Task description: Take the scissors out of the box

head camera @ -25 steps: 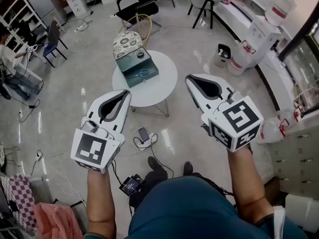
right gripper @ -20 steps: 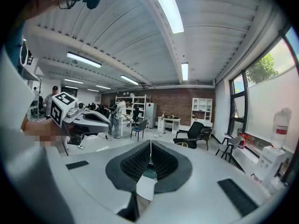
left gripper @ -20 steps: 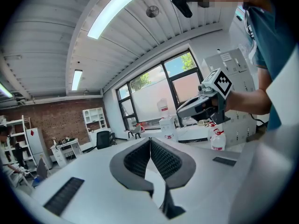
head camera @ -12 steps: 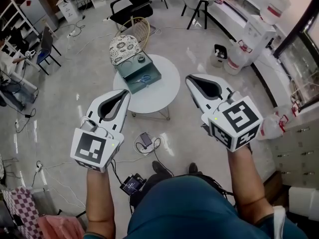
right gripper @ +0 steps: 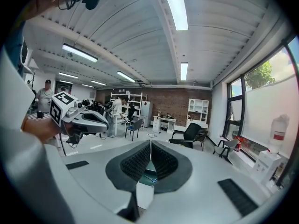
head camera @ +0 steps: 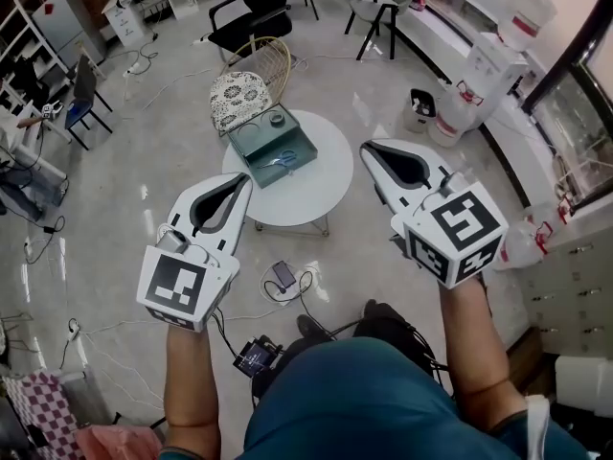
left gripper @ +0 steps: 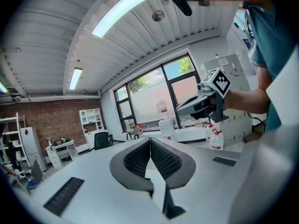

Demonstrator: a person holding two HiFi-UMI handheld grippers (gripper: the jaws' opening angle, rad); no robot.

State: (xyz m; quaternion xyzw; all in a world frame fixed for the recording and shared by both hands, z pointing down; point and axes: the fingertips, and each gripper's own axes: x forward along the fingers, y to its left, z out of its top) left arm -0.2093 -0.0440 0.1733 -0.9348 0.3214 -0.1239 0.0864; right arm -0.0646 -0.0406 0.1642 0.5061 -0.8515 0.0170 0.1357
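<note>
While a person in a dark teal top stands looking steeply down at a glossy pale floor (head camera: 115, 190), both arms reach forward, each hand carrying a white gripper with a marker cube at its back. The left gripper (head camera: 241, 182) is at the lower left and the right gripper (head camera: 368, 151) at the right, both in the air and well apart from each other. Beyond and between them stands a small round white tabletop (head camera: 321, 175). An open teal box (head camera: 251, 134) sits on the tabletop, towards its far left side. The scissors (head camera: 278, 158) lie inside the box (blue-handled, as far as the small picture lets one tell). Neither gripper touches the box or the tabletop.

The left gripper view shows its jaws closed, the ribbed black pads meeting at the tips with nothing between them, and a wall of windows beyond. The right gripper view shows its jaws likewise pressed together and empty, with a sliver of the teal box visible low in the gap behind the pads.

Behind the tabletop stands a wicker chair (head camera: 239, 84) with a patterned cushion, and farther back a black office chair (head camera: 254, 12). Cables (head camera: 283, 276) lie on the floor near the person's feet. A water dispenser (head camera: 498, 60) stands by the right wall.
</note>
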